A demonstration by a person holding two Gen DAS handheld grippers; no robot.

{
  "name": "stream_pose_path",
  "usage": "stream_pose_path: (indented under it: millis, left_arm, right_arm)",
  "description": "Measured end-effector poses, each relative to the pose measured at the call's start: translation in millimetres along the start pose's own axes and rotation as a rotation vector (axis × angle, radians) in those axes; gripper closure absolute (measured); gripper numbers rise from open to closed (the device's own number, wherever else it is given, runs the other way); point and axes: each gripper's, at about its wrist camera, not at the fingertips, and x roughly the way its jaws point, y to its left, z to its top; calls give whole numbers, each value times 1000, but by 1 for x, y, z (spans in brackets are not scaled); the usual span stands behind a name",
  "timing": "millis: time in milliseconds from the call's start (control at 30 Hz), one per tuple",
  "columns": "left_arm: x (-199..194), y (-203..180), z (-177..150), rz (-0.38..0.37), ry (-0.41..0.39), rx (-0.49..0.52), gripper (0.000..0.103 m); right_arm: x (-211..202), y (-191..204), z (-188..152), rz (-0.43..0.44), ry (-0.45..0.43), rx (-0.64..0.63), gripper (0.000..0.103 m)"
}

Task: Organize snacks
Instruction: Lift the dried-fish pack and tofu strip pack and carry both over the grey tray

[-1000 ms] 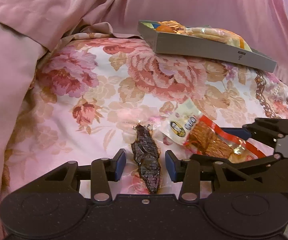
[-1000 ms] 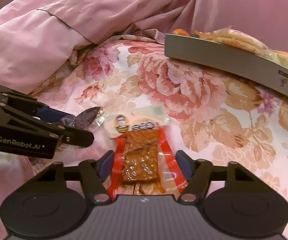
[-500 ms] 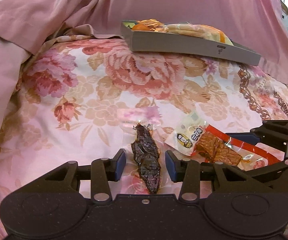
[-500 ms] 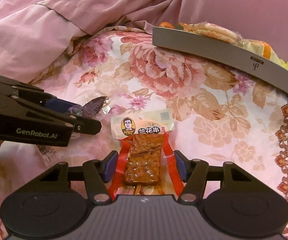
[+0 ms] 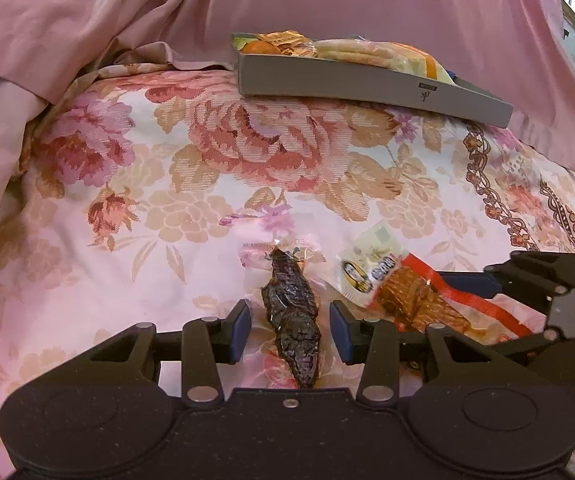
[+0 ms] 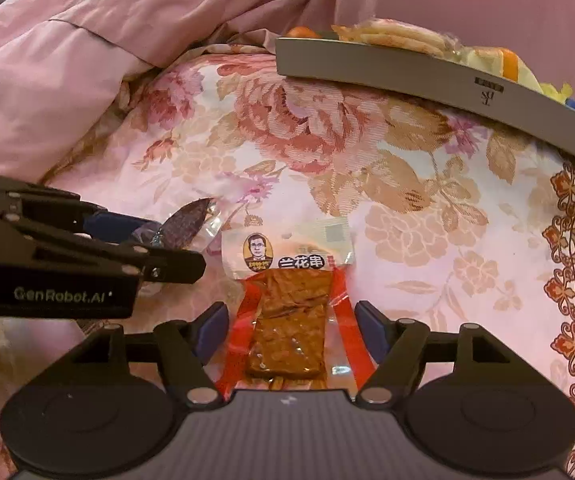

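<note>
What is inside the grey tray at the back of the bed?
The grey tray holds packaged snacks: a pale wafer-like pack and something orange. Its near wall hides everything lower down.

"GenRobot.AI" is showing on the left gripper [image 6: 191,240]; "兰花串" is showing on the red snack packet [image 6: 287,264].

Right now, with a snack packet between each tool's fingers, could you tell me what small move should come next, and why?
Probably carry both toward the grey tray. The left tool straddles the dark snack; the right tool, its jaws opening, straddles the red-striped packet. The tray already holds snacks, so re-close first.
</note>
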Motion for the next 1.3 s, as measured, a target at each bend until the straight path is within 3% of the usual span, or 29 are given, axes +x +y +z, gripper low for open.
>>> stream_pose_path:
  millis: [200, 300, 433, 500, 733, 833, 933, 1067, 1300]
  left_arm:
    - [-2, -1, 0, -1, -3, -5, 59]
    - [-2, -3, 0, -3, -4, -6, 59]
    - [-4, -6, 0, -13, -4, -3, 59]
    - [-5, -5, -1, -18, -2, -4, 59]
    - [-9, -5, 1, -22, -14, -4, 59]
    - [-11, -3, 1, -21, -18, -8, 59]
    - [-13, -3, 2, -22, -22, -9, 59]
    - [-15, -3, 2, -26, -28, -8, 59]
    - [-15, -2, 3, -26, -27, -13, 59]
  right_arm:
    - [-13, 6, -9, -56, -22, -88, 40]
    - [-21, 14, -14, -128, -41, -189, 47]
    - [-24, 19, -20, -216, -47, -314, 47]
    - [-26, 12, -18, -195, -37, -261, 46]
    - [-19, -41, -9, -9, 32, 152, 39]
    - [-21, -44, -8, 2, 35, 181, 41]
    - [-27, -40, -8, -3, 12, 163, 55]
    - [-29, -35, -5, -8, 18, 137, 55]
    - [-36, -55, -6, 59, 21, 301, 55]
